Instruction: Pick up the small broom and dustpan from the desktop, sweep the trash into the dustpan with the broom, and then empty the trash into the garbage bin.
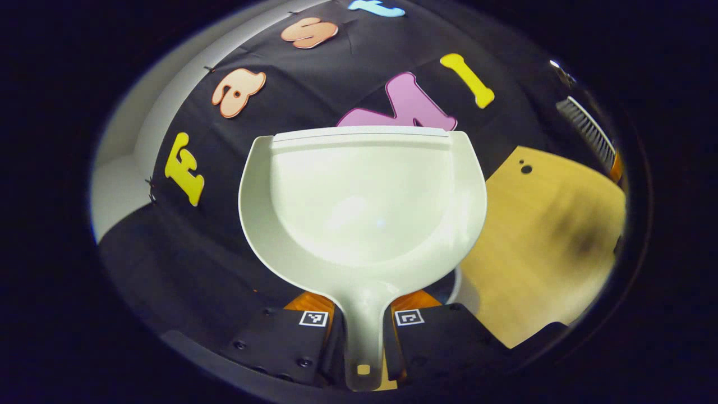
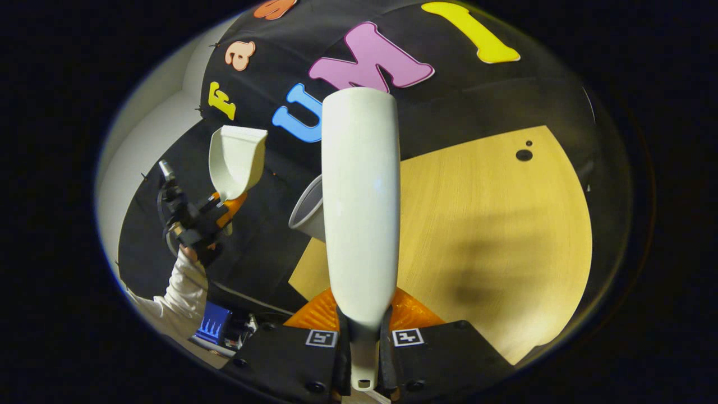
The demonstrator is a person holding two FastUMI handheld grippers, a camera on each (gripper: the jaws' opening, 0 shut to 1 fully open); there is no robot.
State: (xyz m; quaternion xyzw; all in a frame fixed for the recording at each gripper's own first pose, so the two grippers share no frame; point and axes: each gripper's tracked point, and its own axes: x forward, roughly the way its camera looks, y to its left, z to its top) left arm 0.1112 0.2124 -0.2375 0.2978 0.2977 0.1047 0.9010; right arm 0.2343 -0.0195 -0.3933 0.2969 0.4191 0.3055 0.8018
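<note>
My left gripper (image 1: 362,322) is shut on the handle of the white dustpan (image 1: 362,196), which is held up with its pan facing me and no trash visible in it. My right gripper (image 2: 363,331) is shut on the handle of the white broom (image 2: 362,196), whose smooth back points away over the wooden table (image 2: 493,224). In the right gripper view the dustpan (image 2: 235,160) stands raised and tilted, up and left of the grey garbage bin (image 2: 308,213) at the table's left edge. The broom's bristles (image 1: 586,132) show at the far right of the left gripper view.
A hand in a white sleeve (image 2: 182,292) holds the left gripper (image 2: 210,216) off the table's left side. The tabletop (image 1: 549,235) has two small dark holes (image 2: 524,155) near its far corner. A blue object (image 2: 213,325) lies low on the left.
</note>
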